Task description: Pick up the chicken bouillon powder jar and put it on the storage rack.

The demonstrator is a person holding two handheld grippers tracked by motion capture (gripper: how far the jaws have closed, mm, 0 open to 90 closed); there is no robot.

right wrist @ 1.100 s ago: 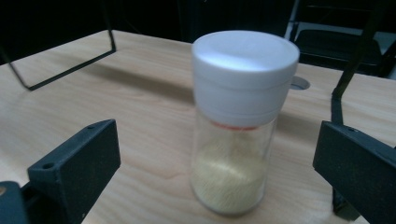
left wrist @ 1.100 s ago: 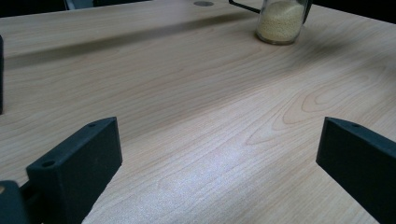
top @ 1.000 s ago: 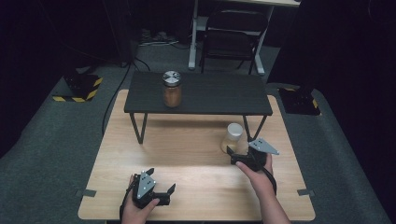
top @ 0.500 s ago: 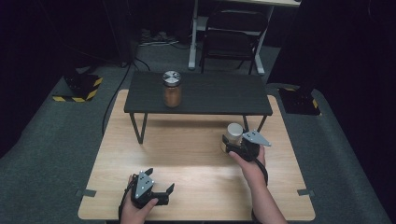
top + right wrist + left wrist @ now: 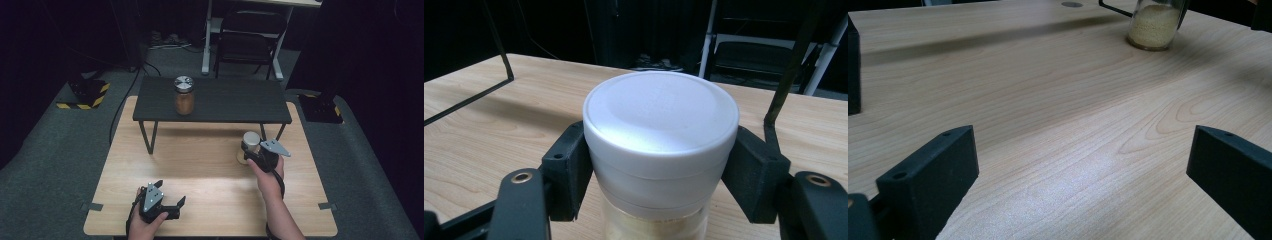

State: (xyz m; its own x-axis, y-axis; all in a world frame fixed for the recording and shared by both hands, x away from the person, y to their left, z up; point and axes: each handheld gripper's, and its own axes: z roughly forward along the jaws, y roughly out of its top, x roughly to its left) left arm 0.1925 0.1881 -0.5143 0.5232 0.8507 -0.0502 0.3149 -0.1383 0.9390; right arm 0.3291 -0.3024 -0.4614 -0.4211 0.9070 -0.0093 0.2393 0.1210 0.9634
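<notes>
Grasp of the white-lidded jar (image 5: pixel 659 150) by the right gripper (image 5: pixel 254 154), whose jaws have just been closing and now clamp it just under the lid; the jar stands on the table (image 5: pixel 200 170) beside the leg of the low black shelf (image 5: pixel 220 100). A straight lift would clear that leg. The left gripper (image 5: pixel 170 207) rests with jaws apart, well clear.

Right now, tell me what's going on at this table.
A person holds a gripper in each hand at a wooden table. The right gripper has just been closing and is now shut on the white-lidded jar of pale grains, gripping it just under the lid. The left gripper rests open near the table's front edge, holding nothing. A second jar of brown powder stands on the low black shelf.
</notes>
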